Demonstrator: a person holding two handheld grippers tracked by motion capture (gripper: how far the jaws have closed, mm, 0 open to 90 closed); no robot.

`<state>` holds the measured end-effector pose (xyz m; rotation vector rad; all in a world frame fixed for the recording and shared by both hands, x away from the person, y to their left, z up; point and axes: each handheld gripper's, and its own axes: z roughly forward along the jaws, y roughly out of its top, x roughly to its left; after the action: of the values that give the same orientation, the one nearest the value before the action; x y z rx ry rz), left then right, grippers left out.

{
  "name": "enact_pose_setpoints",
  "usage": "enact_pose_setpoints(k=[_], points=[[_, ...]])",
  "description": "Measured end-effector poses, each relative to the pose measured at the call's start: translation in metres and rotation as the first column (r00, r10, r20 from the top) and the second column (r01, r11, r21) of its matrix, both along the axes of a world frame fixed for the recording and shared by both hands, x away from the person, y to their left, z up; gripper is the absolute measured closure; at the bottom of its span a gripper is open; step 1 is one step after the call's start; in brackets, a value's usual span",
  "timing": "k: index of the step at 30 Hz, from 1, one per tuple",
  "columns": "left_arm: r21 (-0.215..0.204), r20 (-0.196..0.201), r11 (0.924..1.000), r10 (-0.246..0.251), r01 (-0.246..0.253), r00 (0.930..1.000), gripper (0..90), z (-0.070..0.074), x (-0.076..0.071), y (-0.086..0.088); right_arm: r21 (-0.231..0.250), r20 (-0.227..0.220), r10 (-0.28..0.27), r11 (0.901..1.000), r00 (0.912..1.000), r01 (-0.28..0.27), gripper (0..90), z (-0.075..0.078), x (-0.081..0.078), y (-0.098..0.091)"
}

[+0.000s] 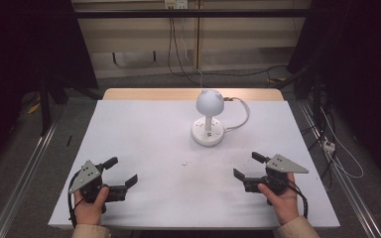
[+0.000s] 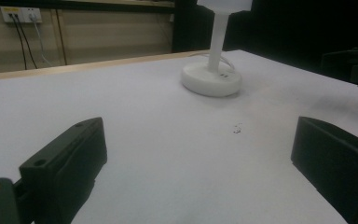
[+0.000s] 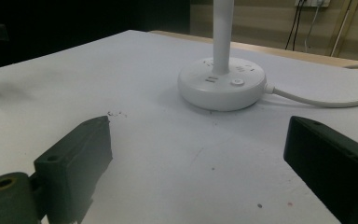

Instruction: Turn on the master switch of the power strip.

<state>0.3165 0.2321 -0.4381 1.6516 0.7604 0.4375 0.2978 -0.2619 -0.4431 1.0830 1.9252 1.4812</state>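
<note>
Left tongs (image 1: 120, 171) and right tongs (image 1: 248, 165) resting apart, empty, near tabletop (image 1: 144, 129) front edge. White lamp (image 1: 209, 117) standing upright toward the back. Risking tipping it if snagging its cable (image 1: 242, 113).

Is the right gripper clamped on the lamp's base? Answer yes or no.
No: in the high view the right gripper is open above the bare table, well short of the lamp's base.

table (image 1: 144, 144): white top | lamp (image 1: 209, 116) upright, far centre | cord (image 1: 242, 115)
</note>
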Motion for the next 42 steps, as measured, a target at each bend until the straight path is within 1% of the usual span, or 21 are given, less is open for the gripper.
enact_pose_setpoints(k=[7,9,11,12,18,19,22,24,32,42], points=[[0.005,0.001,1.0000,-0.005,0.005,1.0000,3.0,0.000,0.001,0.000,-0.025,0.007,-0.018,0.9995,0.9998,0.018,7.5,0.001,0.010,0.004],[0.005,0.000,1.0000,-0.006,0.006,1.0000,3.0,0.000,0.001,0.000,-0.045,0.012,-0.027,0.9986,0.9996,0.027,7.5,0.001,0.014,0.006],[0.004,-0.002,1.0000,-0.006,0.006,1.0000,3.1,0.000,0.001,0.000,-0.048,0.011,-0.029,0.9984,0.9995,0.029,7.5,0.001,0.015,0.006],[-0.006,0.000,1.0000,-0.008,0.008,1.0000,3.1,0.000,0.001,-0.001,-0.049,0.001,-0.033,0.9982,0.9995,0.033,7.5,0.000,0.019,0.007],[-0.001,-0.001,1.0000,-0.009,0.009,1.0000,3.1,0.000,0.001,-0.001,-0.065,-0.008,-0.046,0.9969,0.9989,0.045,7.5,0.000,0.026,0.009],[-0.003,-0.001,1.0000,-0.008,0.008,1.0000,3.1,0.000,0.001,-0.001,-0.072,-0.012,-0.054,0.9960,0.9985,0.053,7.5,0.001,0.029,0.009],[-0.003,0.000,1.0000,-0.009,0.009,1.0000,3.1,0.000,0.001,0.000,-0.065,-0.017,-0.066,0.9958,0.9977,0.065,7.7,0.002,0.034,0.009],[-0.001,-0.001,1.0000,-0.010,0.010,1.0000,3.1,0.000,0.001,0.000,-0.065,-0.018,-0.067,0.9957,0.9976,0.065,7.9,0.003,0.037,0.010],[-0.002,-0.001,1.0000,-0.007,0.007,1.0000,3.1,0.000,0.001,0.000,-0.097,-0.025,-0.066,0.9933,0.9975,0.063,8.7,0.006,0.048,0.016],[-0.007,-0.003,0.9999,-0.009,0.009,1.0000,3.1,-0.001,0.002,0.000,-0.110,-0.031,-0.068,0.9919,0.9972,0.064,10.1,0.005,0.056,0.021]])
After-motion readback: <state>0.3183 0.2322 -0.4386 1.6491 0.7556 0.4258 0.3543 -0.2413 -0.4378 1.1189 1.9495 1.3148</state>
